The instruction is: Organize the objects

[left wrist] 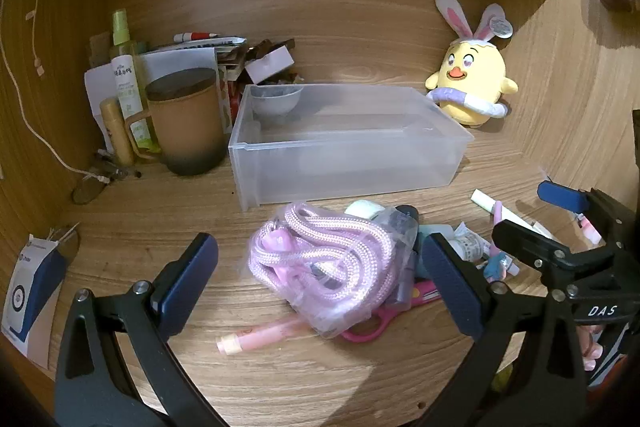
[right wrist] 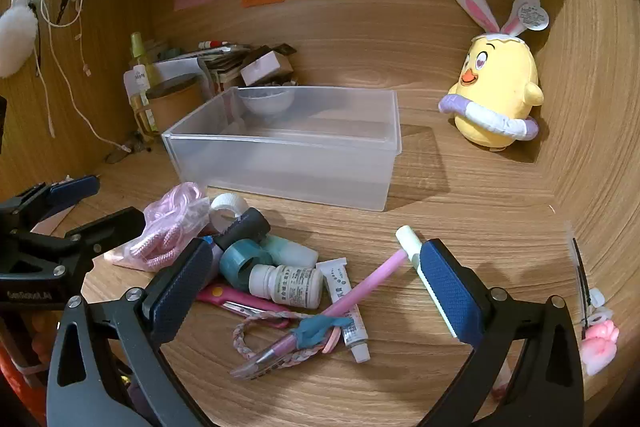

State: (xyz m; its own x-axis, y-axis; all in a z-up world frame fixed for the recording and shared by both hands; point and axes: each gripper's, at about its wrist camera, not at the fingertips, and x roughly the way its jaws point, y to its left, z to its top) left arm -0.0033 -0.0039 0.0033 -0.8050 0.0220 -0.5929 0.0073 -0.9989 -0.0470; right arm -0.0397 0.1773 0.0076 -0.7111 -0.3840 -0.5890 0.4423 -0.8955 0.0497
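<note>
Wooden desk point(left wrist: 160, 211), both grippers point(left wrist: 320, 283) point(right wrist: 316, 291) wide, empty

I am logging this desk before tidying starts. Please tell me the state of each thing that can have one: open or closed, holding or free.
left gripper: open, holding nothing
right gripper: open, holding nothing
plastic bin: lidless, small bowl inside
brown mug: lid on
white pill bottle: capped, lying down
pink rope: bagged, coiled
</note>
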